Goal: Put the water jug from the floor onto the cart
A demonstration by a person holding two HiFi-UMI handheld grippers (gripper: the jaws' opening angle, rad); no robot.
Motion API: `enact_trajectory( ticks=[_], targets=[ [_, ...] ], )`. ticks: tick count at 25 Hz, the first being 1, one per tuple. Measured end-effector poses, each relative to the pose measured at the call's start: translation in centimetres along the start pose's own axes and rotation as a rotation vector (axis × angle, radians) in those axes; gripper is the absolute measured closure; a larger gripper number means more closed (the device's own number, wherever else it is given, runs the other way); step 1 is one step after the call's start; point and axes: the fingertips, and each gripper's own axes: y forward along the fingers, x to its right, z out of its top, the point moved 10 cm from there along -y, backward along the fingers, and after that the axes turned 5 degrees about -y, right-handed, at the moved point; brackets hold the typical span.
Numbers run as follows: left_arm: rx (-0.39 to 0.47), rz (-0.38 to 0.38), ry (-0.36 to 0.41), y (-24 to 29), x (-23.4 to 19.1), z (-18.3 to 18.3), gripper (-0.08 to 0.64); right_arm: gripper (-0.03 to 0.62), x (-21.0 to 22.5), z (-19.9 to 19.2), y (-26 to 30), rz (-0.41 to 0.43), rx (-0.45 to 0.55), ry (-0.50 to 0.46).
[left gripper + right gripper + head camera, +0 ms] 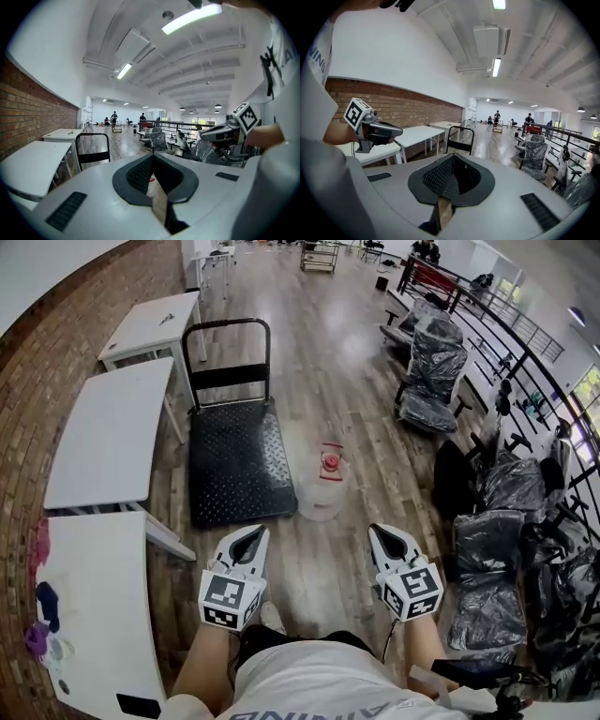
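Clear plastic with a red cap [331,463], the water jug [322,491] stands upright on the wooden floor [309,381], ahead of both claws and about midway between them. It is just beside the near right corner of the black platform cart [234,460], whose bare deck lies ahead of the left claw [253,532], with white desks [108,432] further out to that claw's left. Both the left claw and the right claw [382,531] are held low and level side by side, each with its jaws pressed together on nothing.
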Motion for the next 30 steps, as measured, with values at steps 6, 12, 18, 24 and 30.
enact_trajectory(
  ticks=[6,12,18,24,30],
  targets=[
    [0.004,0.009,-0.012,-0.1,-4.8,-0.2,0.559,0.588,-0.8,2.1,3.9,-0.01,-0.015,-0.019],
    [-0.007,0.015,-0.049,0.7,-7.7,-0.8,0.56,0.587,-0.7,3.1,7.2,-0.005,-0.015,-0.027],
    [-0.009,0.026,-0.012,2.2,-9.8,0.3,0.56,0.586,-0.4,3.6,11.4,0.046,0.016,0.001],
    [-0.031,0.074,-0.022,5.0,-11.7,1.5,0.56,0.587,1.9,3.8,16.0,0.099,0.054,0.023],
    [-0.047,0.088,-0.016,11.0,-12.0,3.4,0.559,0.587,7.4,3.3,20.5,0.132,0.074,0.063]
  ],
)
